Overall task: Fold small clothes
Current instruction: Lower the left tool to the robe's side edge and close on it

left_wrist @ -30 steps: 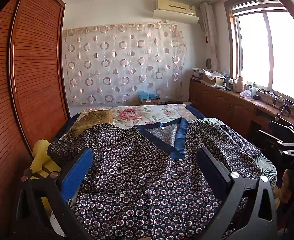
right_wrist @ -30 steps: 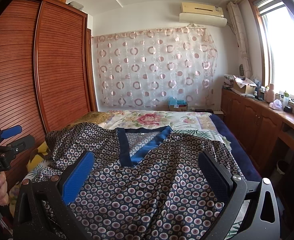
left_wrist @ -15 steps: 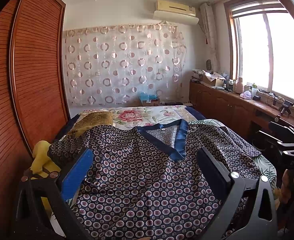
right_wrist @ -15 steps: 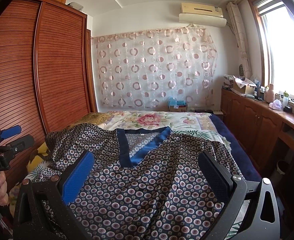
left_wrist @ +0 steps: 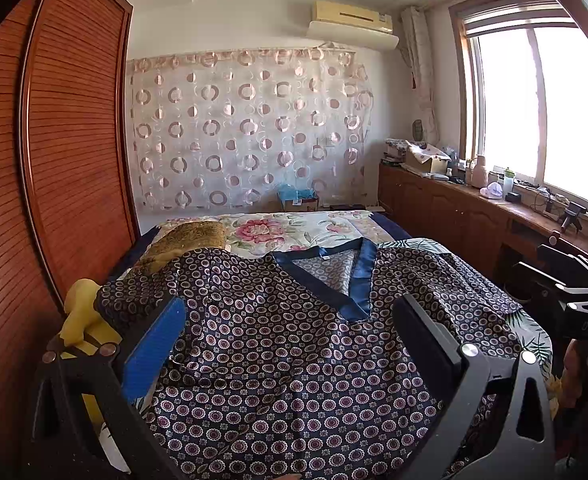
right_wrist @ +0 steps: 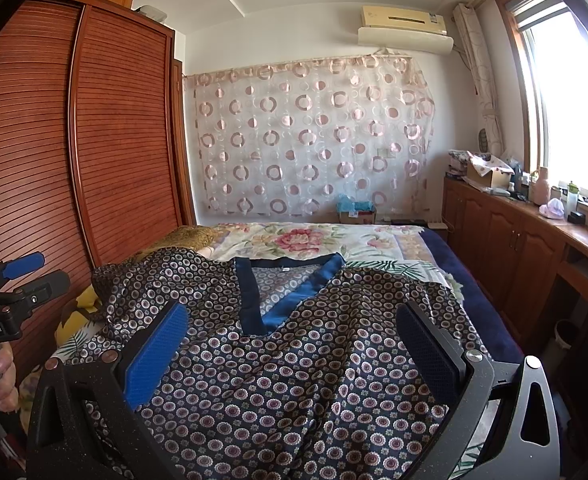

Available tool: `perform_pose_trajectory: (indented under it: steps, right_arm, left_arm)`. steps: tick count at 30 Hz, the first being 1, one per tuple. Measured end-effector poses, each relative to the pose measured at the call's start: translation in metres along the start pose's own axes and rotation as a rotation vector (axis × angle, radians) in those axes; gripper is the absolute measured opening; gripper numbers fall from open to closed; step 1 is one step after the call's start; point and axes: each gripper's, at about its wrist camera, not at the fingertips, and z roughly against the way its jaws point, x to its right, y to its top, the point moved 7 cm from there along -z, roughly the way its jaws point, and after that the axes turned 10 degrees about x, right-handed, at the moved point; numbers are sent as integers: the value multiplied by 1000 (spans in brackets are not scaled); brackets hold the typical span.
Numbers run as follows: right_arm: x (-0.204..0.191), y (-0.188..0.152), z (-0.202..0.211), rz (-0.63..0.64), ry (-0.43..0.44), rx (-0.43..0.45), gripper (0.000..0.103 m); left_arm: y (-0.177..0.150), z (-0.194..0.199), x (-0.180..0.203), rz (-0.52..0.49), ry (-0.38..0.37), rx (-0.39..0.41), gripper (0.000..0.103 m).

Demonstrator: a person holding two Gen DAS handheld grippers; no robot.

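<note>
A bed (left_wrist: 302,228) with a floral cover fills the middle of the room, a slatted wooden wardrobe (right_wrist: 125,140) along its left side and a low wooden cabinet run (right_wrist: 506,236) under the window on its right. Spread across the near half of the bed lies a dark patterned top (left_wrist: 294,360) with a blue V-neck band, collar toward the far wall and wrinkled, one sleeve draped over a brown cushion (left_wrist: 185,238) at the left. The left gripper (left_wrist: 289,344) hovers above the lower body of the top, its fingers wide apart with nothing between them but the cloth below. The right gripper (right_wrist: 294,348) hangs likewise over the top, below the neckline, fingers spread apart and gripping nothing. Whether either touches the cloth cannot be told.
</note>
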Motion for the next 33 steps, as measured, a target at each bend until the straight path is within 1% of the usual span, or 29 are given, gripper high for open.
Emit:
perform_pose_trajectory:
  steps: [5,10,16,19,22,25,27,33]
  right_arm:
    - [0,-3,-2,-4,7,2,103]
    - [-2,-13,-16,1,18,-14,103]
    - [-5,-29,-40,4,47,-64,103]
    - [-4,-33,-48,-1,53,-72,103]
    - [-6,-35,-57,7,67,-80,103]
    - [-14,-35,-63,30,98,-58,103]
    - [-19,-36,-69,13,135,-53,103]
    - [-30,-40,-95,-11,225,-110,103]
  left_arm:
    - [-4,-3,-1,9,-9,-12,103]
    - [-18,-14,-16,41,4,-47,103]
    - [-37,-30,-44,48,59,-91,103]
    - [-46,-38,-60,50,92,-114,103]
    - [-57,-47,-79,78,115,-133,103]
    - [-65,-54,-96,87,139,-147,103]
    - [-71,-59,-108,90,162,-164,103]
    - [-84,-68,-155,135,188,-195,103]
